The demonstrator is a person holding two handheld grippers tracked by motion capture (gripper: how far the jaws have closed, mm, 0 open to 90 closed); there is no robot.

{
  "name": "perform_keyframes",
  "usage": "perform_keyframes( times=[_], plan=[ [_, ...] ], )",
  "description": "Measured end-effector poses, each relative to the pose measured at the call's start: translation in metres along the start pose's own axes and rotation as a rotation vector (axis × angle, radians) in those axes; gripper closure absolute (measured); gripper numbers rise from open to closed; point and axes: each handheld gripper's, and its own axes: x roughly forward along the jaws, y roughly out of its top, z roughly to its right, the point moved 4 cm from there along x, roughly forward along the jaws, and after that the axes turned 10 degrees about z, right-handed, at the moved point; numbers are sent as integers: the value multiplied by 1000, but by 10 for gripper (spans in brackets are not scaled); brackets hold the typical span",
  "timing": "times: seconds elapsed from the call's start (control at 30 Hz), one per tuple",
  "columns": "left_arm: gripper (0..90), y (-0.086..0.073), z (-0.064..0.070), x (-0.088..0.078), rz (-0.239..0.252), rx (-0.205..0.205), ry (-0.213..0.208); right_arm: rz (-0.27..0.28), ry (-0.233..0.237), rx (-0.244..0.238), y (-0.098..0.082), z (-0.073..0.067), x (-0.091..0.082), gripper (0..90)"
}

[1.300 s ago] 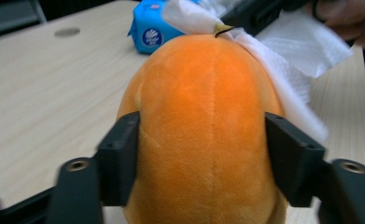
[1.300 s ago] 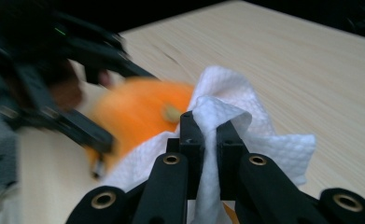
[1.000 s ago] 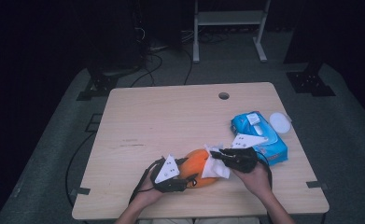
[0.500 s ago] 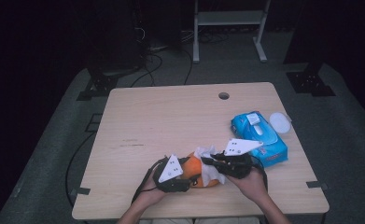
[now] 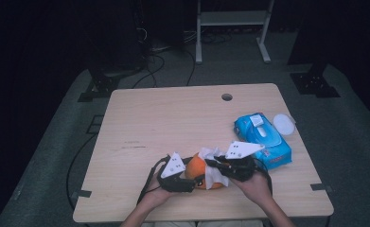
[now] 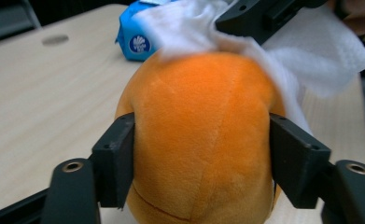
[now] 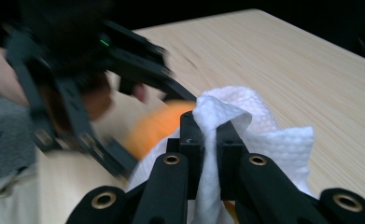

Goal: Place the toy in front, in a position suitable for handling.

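**Wipe meets plush at the table's near edge**

Shifted since a second ago: the right gripper [image 5: 215,166] has slid in from beside the blue pack and now sits right against the round orange plush toy [image 5: 198,171], its white paper wipe [image 5: 214,171] draped over the toy's right side. Its jaws are clamped tight on a fold of that wipe [image 7: 217,135] in the right gripper view, the sheet bunched up above the tips.

Over on the other side, the left gripper [image 5: 199,180] has just been easing its jaws wider, with the plush toy [image 6: 203,140] between them; in the left gripper view both black pads lie against the orange flanks, so the toy is still gripped. It rests on the pale wooden table [image 5: 173,123], near the front edge, between the two hands.

Unmoved behind it all: the blue soft pack of wet wipes [image 5: 263,139] at the table's right, with a white round lid [image 5: 284,124] just beside it. A round logo shows on the pack's end [image 6: 139,44], its lettering too blurred to read.
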Motion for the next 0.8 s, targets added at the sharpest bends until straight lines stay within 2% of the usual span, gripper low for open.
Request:
perform_keyframes(
  times=[0.07,0.13,0.17,0.27,0.3,0.33,0.43,0.47,0.5,0.53,0.57,0.63,0.7,0.73,0.8],
  plan=[
    [340,2,8,2,-6,52,4,-2,33,-30,4,-12,7,841],
    [347,1,9,1,-16,71,9,-19,47,-52,4,-20,13,842],
    [351,0,8,0,-10,54,6,-27,39,-65,4,-20,13,842],
    [354,-3,4,-2,-9,33,7,-25,-10,-48,2,-5,5,842],
    [354,-3,4,-2,-7,28,6,-29,-30,-40,1,0,1,842],
    [354,-2,4,-1,-5,26,8,-30,-52,-12,-1,8,-4,842],
    [354,-1,5,2,-11,42,15,-26,-48,-25,0,2,-2,841],
    [355,-2,5,2,-9,41,14,-23,-30,-28,1,-2,0,841],
    [358,-4,5,0,-11,33,16,-16,10,-28,2,-9,4,841],
    [362,-5,4,-1,-16,36,14,-29,31,-52,2,-16,9,841],
    [367,-6,3,-2,-16,35,12,-45,19,-84,2,-20,12,841],
    [373,-7,1,-6,-21,22,17,-46,12,-76,3,-17,11,842],
    [378,-8,-1,-6,-20,10,19,-39,-41,-43,-1,0,3,843],
    [378,-7,-1,-6,-17,3,21,-39,-41,-43,-1,0,3,843],
    [381,-6,-1,-4,-13,9,20,-35,-67,-11,-5,8,-2,843]
  ],
)
